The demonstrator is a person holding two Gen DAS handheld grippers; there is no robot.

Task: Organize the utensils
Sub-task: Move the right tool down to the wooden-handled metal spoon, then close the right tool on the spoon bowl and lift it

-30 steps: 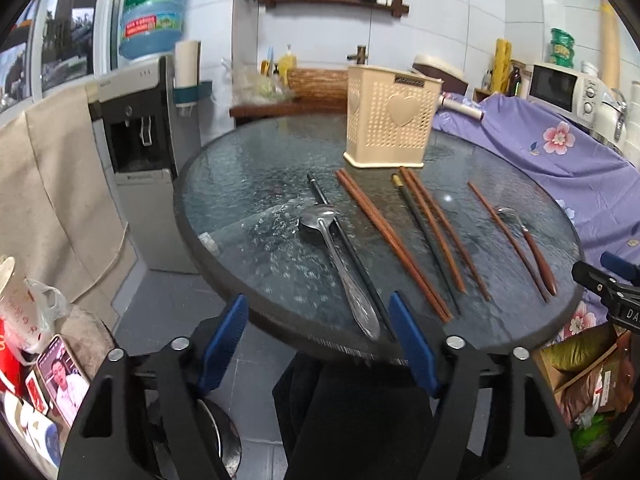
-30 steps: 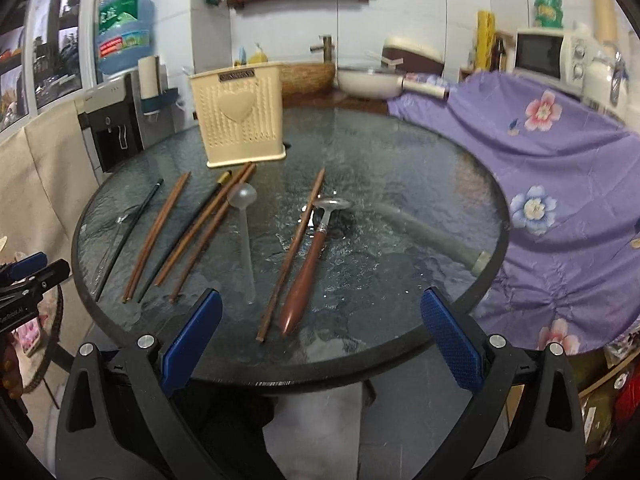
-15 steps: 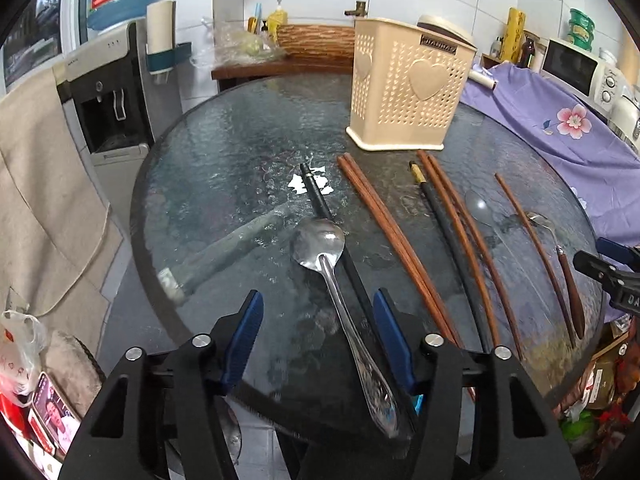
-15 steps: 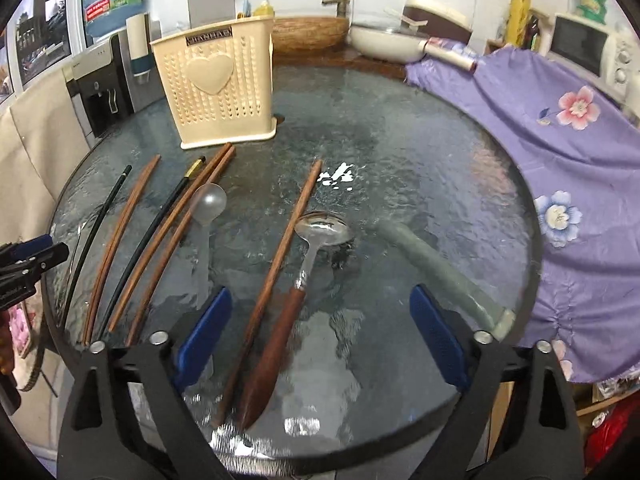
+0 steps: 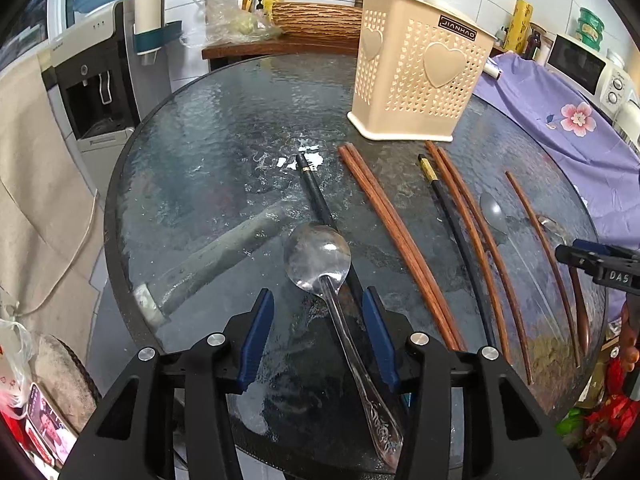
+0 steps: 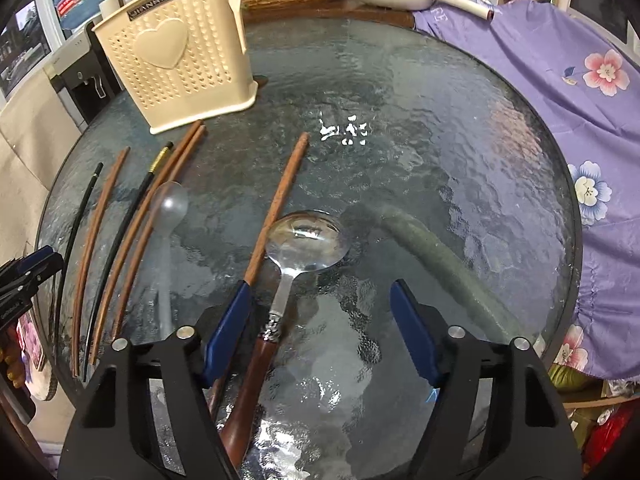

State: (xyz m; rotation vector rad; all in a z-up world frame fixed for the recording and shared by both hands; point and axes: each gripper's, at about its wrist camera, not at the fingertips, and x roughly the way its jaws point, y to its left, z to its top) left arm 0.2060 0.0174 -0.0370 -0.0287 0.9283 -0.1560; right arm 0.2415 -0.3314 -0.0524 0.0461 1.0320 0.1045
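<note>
Left gripper (image 5: pixel 316 336): my jaws have just been closing and straddle the steel spoon (image 5: pixel 320 258) at its neck; pads not yet touching, so still released.
Black chopstick (image 5: pixel 316 196): lies under that spoon, so I judge a clean pick needs care.
Holder (image 5: pixel 416 84): cream perforated caddy standing upright at the far side of the glass table (image 5: pixel 192 160); contents hidden from this side.
Right gripper (image 6: pixel 320 332): jaws also narrowing, released, around the wooden-handled spoon (image 6: pixel 280 304); one brown chopstick (image 6: pixel 280 196) lies beside my left pad.
</note>
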